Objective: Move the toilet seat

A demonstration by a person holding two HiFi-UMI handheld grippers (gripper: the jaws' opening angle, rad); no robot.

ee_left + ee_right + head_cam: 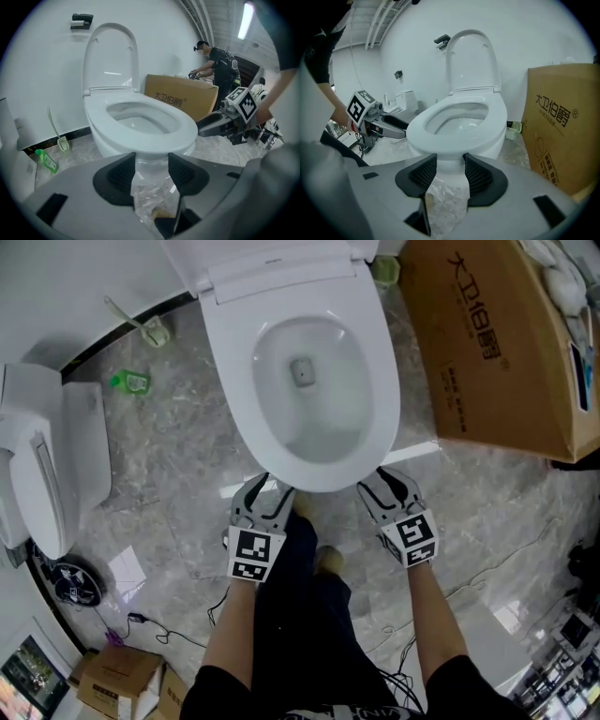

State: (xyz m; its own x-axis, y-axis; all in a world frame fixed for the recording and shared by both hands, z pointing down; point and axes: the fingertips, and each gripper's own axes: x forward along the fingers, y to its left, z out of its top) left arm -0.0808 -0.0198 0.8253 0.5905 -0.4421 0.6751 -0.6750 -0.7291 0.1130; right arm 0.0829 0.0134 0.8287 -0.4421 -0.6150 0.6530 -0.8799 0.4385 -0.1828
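Plain glossy white on the toilet seat (380, 390), the raised lid (272, 263) and the bowl (314, 432). Grey marbling with pale veins across the floor (169, 484). Brown on the cardboard box (497, 352), with dark printed characters and small text. Bright green on the bottle (131, 382). Grey bodies, black ribbed pads (117, 177) and black-and-white square markers on the left gripper (269, 493) and right gripper (386, 486). Dark, near black, on the trousers (300, 624); tan on the shoe (328, 559).
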